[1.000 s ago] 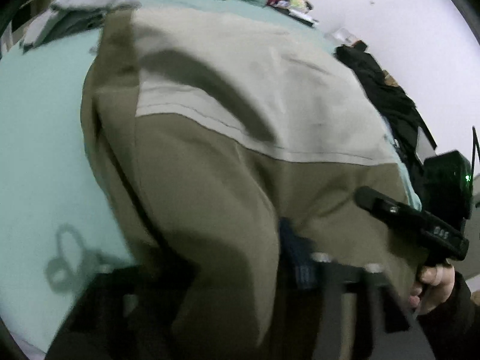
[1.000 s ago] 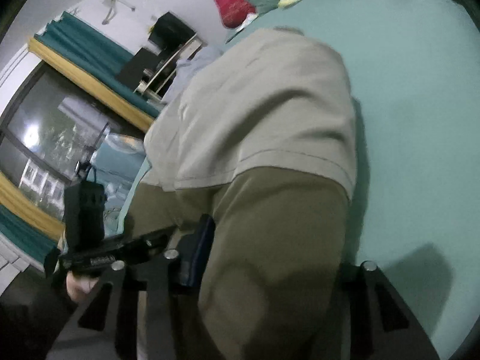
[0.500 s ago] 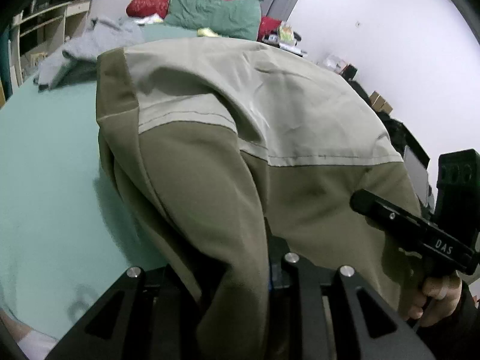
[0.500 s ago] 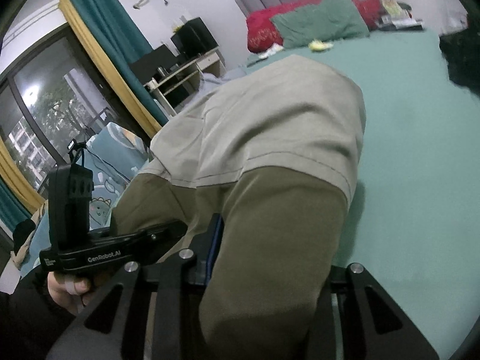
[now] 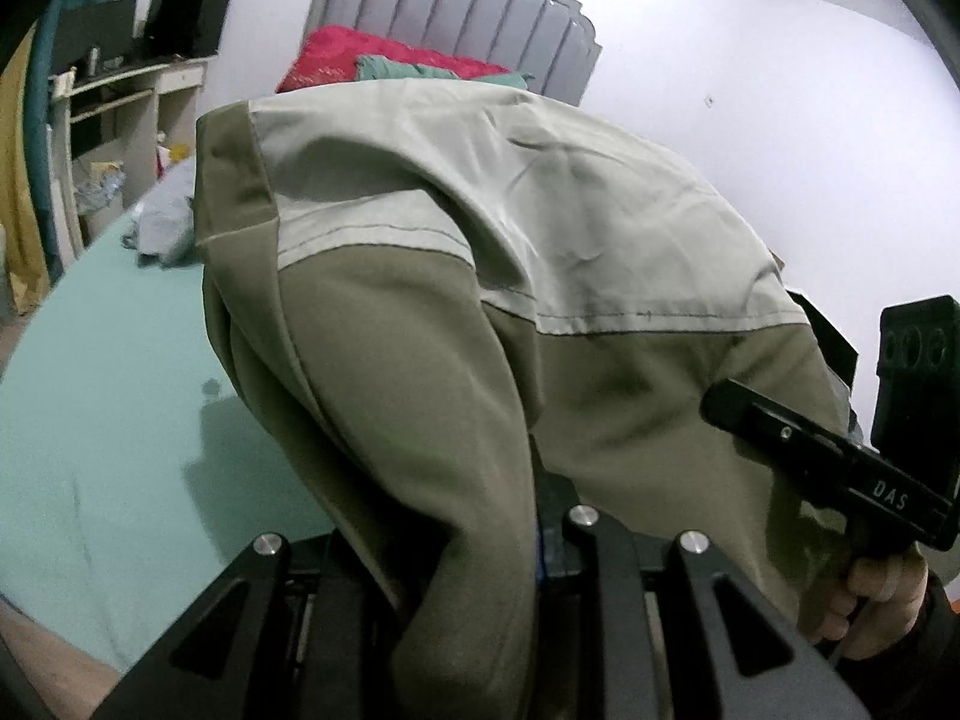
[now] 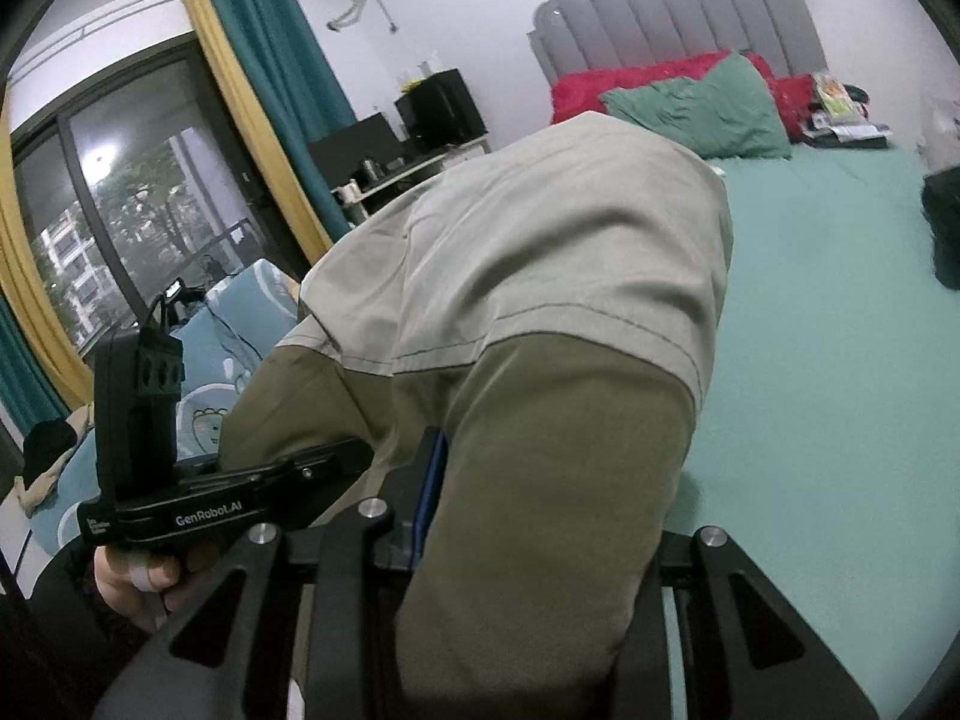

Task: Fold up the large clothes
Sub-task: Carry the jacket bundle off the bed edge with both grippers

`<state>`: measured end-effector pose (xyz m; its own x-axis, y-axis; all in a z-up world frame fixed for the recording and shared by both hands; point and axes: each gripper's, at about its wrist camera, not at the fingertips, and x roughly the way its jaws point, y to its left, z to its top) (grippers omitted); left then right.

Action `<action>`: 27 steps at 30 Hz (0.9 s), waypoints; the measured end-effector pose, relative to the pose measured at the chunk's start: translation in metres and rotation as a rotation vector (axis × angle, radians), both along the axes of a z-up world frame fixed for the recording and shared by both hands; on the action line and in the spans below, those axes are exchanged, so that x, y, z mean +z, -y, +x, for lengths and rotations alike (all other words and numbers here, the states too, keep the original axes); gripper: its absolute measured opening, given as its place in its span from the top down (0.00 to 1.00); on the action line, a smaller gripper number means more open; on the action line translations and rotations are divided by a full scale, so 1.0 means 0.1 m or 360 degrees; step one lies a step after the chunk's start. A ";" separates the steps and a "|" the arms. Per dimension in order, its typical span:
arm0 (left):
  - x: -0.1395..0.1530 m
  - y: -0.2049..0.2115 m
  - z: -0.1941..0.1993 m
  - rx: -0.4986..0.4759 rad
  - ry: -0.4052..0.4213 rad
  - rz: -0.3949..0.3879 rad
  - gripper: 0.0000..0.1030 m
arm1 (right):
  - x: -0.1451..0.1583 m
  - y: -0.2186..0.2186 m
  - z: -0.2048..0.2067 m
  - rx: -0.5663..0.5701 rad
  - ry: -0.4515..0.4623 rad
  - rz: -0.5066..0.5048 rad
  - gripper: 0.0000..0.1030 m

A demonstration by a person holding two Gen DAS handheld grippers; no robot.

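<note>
A large two-tone jacket (image 5: 480, 312), pale grey above and olive green below, hangs lifted above the teal bed (image 5: 90, 420). My left gripper (image 5: 480, 570) is shut on its olive edge, which drapes over the fingers. My right gripper (image 6: 540, 552) is shut on the other olive edge of the jacket (image 6: 540, 312). Each gripper shows in the other's view: the right one (image 5: 840, 468) at the right edge, the left one (image 6: 180, 498) at the lower left. The fingertips are hidden by cloth.
A grey headboard (image 6: 672, 18) with red pillows and a green pillow (image 6: 702, 108) stands at the far end. A grey garment (image 5: 165, 216) lies far left, a black garment (image 6: 942, 228) at the bed's right. A desk (image 6: 396, 168), curtains and a window are on the left.
Both grippers have risen with the jacket held in them and tilted up, so the headboard and walls have come into view. The jacket now hangs higher off the bed.
</note>
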<state>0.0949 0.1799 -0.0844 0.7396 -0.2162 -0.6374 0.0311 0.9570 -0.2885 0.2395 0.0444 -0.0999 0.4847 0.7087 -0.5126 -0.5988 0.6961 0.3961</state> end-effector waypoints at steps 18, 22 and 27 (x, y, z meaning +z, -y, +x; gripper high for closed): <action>0.31 -1.36 -0.42 0.0273 0.0100 0.0075 0.79 | 0.10 -1.27 0.13 0.0221 0.0007 0.0142 0.74; 0.29 -1.66 -0.28 0.0342 0.0083 0.0084 0.79 | -0.02 -1.61 0.21 0.0246 -0.0065 0.0172 0.74; 0.14 -2.20 -0.14 0.0436 0.0018 0.0098 0.79 | -0.31 -2.05 0.32 0.0267 -0.0195 0.0183 0.74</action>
<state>0.0808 0.3999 -0.0705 0.7722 0.0318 -0.6346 -0.2285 0.9458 -0.2306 0.2713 0.2492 -0.1306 0.2941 0.8313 -0.4716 -0.6449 0.5368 0.5440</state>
